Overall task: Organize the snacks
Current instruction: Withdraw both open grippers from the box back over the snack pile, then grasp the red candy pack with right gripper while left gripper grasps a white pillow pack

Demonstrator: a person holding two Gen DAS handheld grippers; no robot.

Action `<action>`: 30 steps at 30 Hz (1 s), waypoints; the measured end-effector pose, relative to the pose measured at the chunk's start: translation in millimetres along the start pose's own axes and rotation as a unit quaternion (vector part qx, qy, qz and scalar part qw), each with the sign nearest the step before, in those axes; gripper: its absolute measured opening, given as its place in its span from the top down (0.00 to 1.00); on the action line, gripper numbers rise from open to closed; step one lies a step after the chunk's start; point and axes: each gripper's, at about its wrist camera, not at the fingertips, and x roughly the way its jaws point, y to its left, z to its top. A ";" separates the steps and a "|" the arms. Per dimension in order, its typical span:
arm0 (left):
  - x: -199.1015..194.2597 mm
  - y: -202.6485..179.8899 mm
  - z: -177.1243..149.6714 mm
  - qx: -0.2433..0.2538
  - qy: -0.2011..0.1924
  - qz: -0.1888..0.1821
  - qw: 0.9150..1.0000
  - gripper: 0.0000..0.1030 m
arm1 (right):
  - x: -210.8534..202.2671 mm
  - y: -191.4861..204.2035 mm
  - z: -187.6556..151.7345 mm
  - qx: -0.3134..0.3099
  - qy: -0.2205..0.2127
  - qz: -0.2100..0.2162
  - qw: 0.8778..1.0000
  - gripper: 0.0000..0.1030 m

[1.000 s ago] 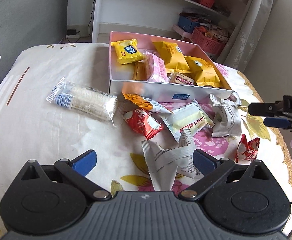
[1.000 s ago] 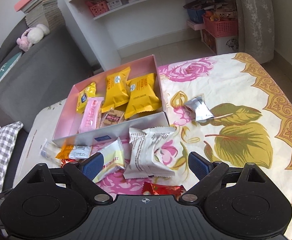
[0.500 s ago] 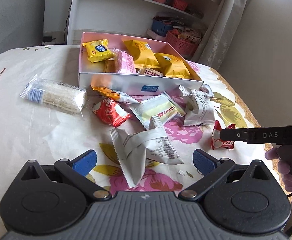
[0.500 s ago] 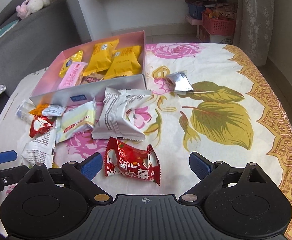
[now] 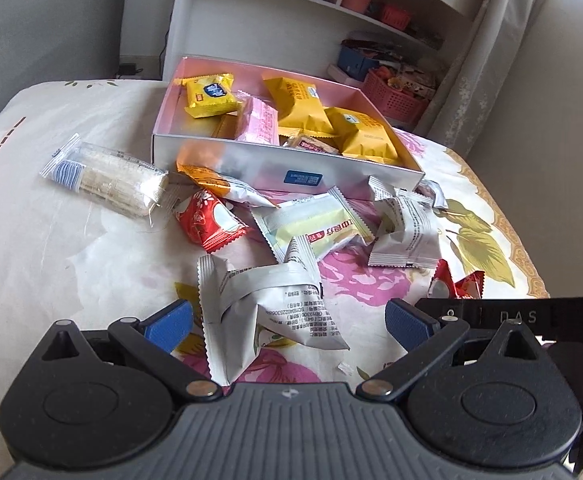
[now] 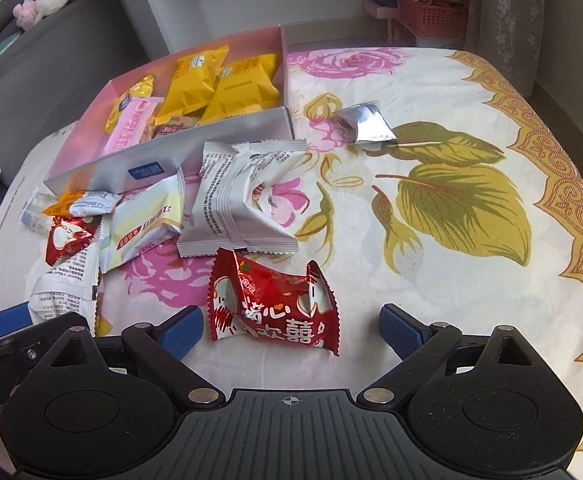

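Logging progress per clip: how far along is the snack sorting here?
Partly done: several packets already lie in the box. Both tools are open and empty; the right tool straddles a red packet, the left tool a white packet. Several more are loose on the cloth.

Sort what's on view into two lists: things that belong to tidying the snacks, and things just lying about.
Part of the job:
- pink box, already holding yellow packets
- red packet between the open right tool fingers
- white packet before the open left tool
- clear cracker pack

Just lying about:
- shelf baskets
- plush toy
- sofa
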 end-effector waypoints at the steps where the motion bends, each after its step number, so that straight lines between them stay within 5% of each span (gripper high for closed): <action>1: 0.8 0.3 -0.1 -0.006 0.001 0.004 1.000 0.01 | 0.3 2.0 -0.6 -0.005 -0.002 -0.003 1.000 0.06; 15: -0.7 4.4 0.3 -0.016 0.006 0.014 1.000 0.34 | -0.8 6.4 -1.9 -0.017 -0.018 -0.022 0.999 0.09; 18: -2.0 5.3 1.0 -0.013 0.004 0.011 1.000 0.37 | -1.7 7.3 -1.9 -0.023 -0.022 -0.026 0.999 0.19; 22: -6.8 2.6 2.0 0.004 -0.003 0.009 1.000 0.47 | -4.2 8.2 -1.0 -0.028 -0.026 -0.026 0.999 0.46; 30: -8.6 -0.9 1.6 0.020 -0.003 0.007 1.000 0.53 | -6.2 10.7 -1.1 -0.037 -0.027 -0.022 0.999 0.48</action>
